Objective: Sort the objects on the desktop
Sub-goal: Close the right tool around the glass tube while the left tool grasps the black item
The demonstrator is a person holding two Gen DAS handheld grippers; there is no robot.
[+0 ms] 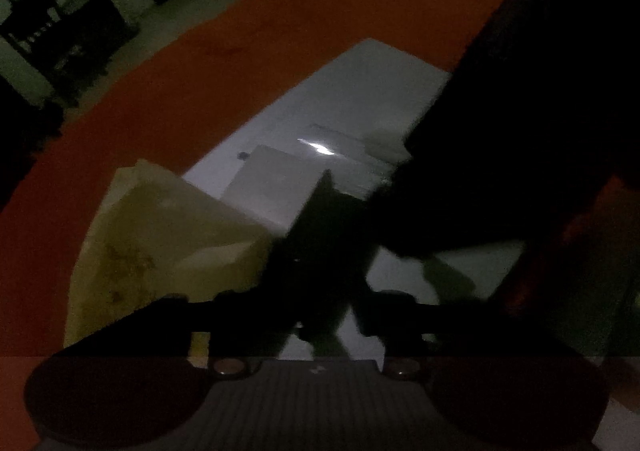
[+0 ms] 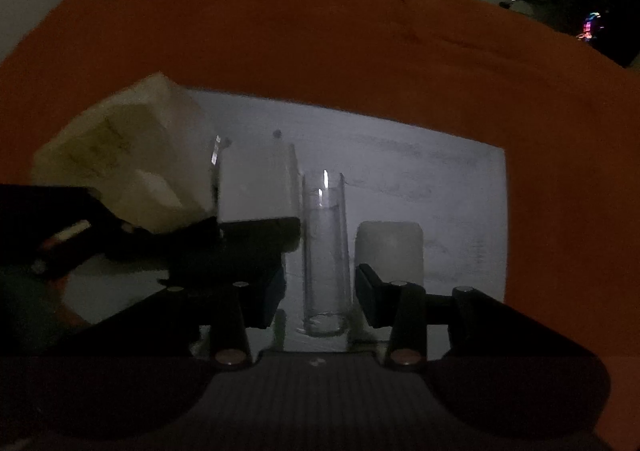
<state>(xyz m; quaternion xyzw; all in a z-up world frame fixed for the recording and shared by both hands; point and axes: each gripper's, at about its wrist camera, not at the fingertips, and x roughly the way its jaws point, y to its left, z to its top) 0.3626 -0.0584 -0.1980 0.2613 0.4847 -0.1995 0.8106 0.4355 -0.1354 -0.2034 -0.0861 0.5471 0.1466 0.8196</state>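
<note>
The scene is very dark. A clear glass tube on the white board lies between the fingers of my right gripper. Narrow gaps show on both sides of the tube, so the pads do not press on it. My left gripper hangs over the same board, beside a pale foam block. A flat black thing rises from between its fingers. Everything there merges into black, so I cannot tell a grip. In the right wrist view this black slab sits just left of the tube.
An orange cloth covers the table around the board. The foam block stands at the board's left. A clear box is behind the slab and a frosted rounded block right of the tube. A large dark mass fills the left wrist view's right.
</note>
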